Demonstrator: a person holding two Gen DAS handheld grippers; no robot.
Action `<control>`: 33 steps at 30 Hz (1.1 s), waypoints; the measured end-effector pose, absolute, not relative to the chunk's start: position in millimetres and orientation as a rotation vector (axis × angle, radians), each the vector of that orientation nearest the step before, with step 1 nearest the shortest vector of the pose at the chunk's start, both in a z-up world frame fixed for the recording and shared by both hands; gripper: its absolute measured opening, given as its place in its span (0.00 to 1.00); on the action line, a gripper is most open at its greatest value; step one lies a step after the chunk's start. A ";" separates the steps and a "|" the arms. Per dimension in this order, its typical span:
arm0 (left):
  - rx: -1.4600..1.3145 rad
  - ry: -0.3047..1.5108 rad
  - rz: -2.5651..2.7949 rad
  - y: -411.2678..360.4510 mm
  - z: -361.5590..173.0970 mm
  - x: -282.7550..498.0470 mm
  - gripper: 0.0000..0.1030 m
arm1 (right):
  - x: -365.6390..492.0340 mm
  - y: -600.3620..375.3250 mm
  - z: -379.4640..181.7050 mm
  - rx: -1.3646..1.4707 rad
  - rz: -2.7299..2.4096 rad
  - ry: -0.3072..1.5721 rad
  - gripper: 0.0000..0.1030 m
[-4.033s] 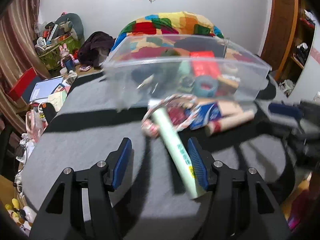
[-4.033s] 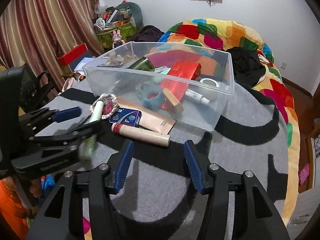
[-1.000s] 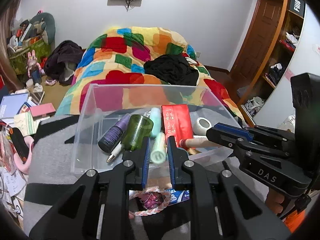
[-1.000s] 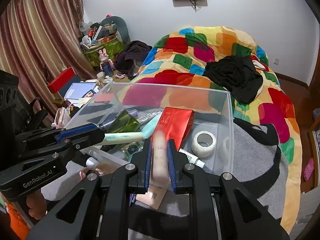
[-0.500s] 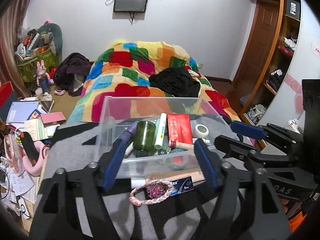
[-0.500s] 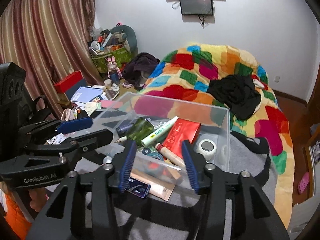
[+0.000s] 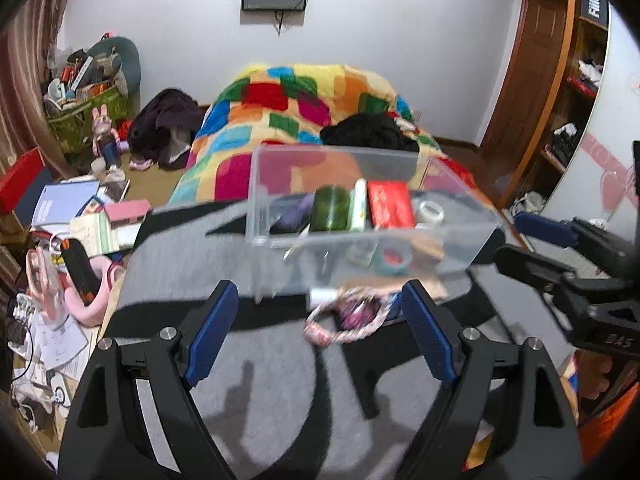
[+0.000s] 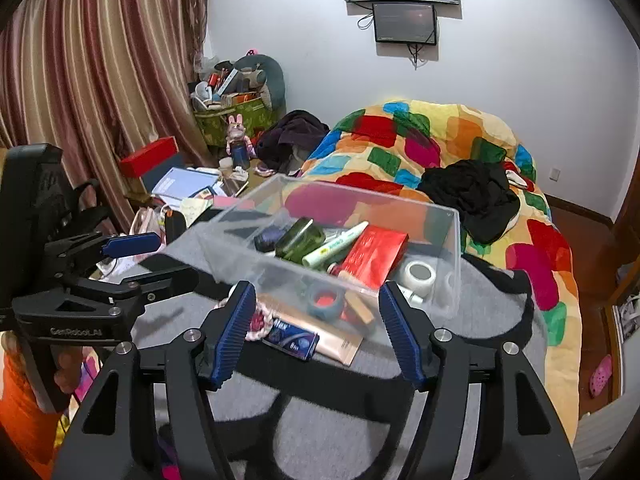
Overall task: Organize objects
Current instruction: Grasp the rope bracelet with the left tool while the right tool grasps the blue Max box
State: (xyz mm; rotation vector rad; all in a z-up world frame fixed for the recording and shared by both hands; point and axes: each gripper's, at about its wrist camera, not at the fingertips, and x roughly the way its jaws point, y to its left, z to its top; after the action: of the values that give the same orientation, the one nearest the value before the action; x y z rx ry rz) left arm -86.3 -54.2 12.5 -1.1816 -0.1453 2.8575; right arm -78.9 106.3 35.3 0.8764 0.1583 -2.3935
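A clear plastic bin (image 7: 332,149) (image 8: 454,216) stands on the grey-and-black table cover (image 7: 260,380). A light green tube (image 7: 359,204) (image 8: 336,244) lies in it beside a green bottle (image 8: 300,240) and a red box (image 8: 376,256). A beige tube (image 8: 358,306) rests lower in the bin. My left gripper (image 7: 318,300) hangs in front of the bin, jaws opening, nothing held. My right gripper (image 8: 317,292) is also opening and empty. A braided ring (image 7: 344,320) (image 8: 260,320), a blue packet (image 8: 292,340) and a peach pouch (image 8: 340,340) lie in front of the bin.
White tape (image 8: 418,274) and blue tape (image 8: 326,300) are in the bin. A bed with a patchwork quilt (image 8: 440,140) lies behind the table. Books and boxes (image 7: 68,208) clutter the floor at left. A wooden shelf unit (image 7: 560,100) stands at right.
A second ago each gripper was shut on a tube over the bin. Both have let go and drawn back toward the table's near side; the tubes now lie in the bin.
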 end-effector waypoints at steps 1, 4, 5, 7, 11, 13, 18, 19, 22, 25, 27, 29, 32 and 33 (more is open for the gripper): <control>-1.206 -0.145 2.853 -56.9 5.9 -87.1 0.81 | -77.3 104.8 31.6 0.883 -2.386 0.167 0.60; -1.271 -0.181 2.834 -62.1 -10.5 -91.4 0.81 | -76.1 99.2 19.3 0.914 -2.370 0.196 0.60; -1.288 -0.193 2.823 -63.3 -15.8 -92.8 0.81 | -76.8 98.4 15.6 0.925 -2.367 0.202 0.60; -1.336 -0.205 2.802 -63.8 -26.4 -98.6 0.81 | -80.5 95.1 3.3 0.969 -2.351 0.218 0.60; -1.407 -0.238 2.756 -64.9 -42.4 -108.1 0.77 | -89.1 88.3 -17.5 1.049 -2.316 0.256 0.60; -1.448 -0.250 2.733 -65.0 -49.6 -112.8 0.64 | -93.0 84.0 -26.3 1.084 -2.288 0.284 0.60; -1.446 -0.233 2.752 -64.2 -54.0 -112.0 0.45 | -97.6 72.2 -37.5 1.108 -2.250 0.361 0.60; -1.441 -0.234 2.756 -64.3 -53.8 -111.8 0.37 | -99.2 69.3 -39.5 1.117 -2.249 0.369 0.60; -1.423 -0.242 2.760 -67.7 -53.3 -109.4 0.17 | -101.9 61.4 -43.7 1.131 -2.249 0.384 0.60; -1.400 -0.266 2.759 -72.9 -51.8 -103.0 0.16 | -102.7 52.3 -47.4 1.138 -2.245 0.421 0.60; -1.386 -0.272 2.768 -77.1 -50.3 -98.7 0.16 | -102.4 47.3 -49.0 1.133 -2.252 0.464 0.60; -1.367 -0.280 2.778 -81.5 -48.2 -93.1 0.16 | -103.5 43.4 -50.4 1.136 -2.253 0.492 0.60; -1.337 -0.282 2.801 -85.0 -44.5 -86.1 0.16 | -108.1 41.5 -50.2 1.157 -2.261 0.475 0.60; -1.327 -0.285 2.807 -85.5 -43.3 -83.9 0.16 | -109.9 41.4 -50.3 1.163 -2.267 0.465 0.60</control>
State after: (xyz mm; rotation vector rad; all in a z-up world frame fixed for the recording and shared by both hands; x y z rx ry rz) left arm -83.9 -85.5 -43.3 -1.3265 -0.2845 2.8072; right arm -109.9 41.4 -50.3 1.1630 0.4645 -2.2665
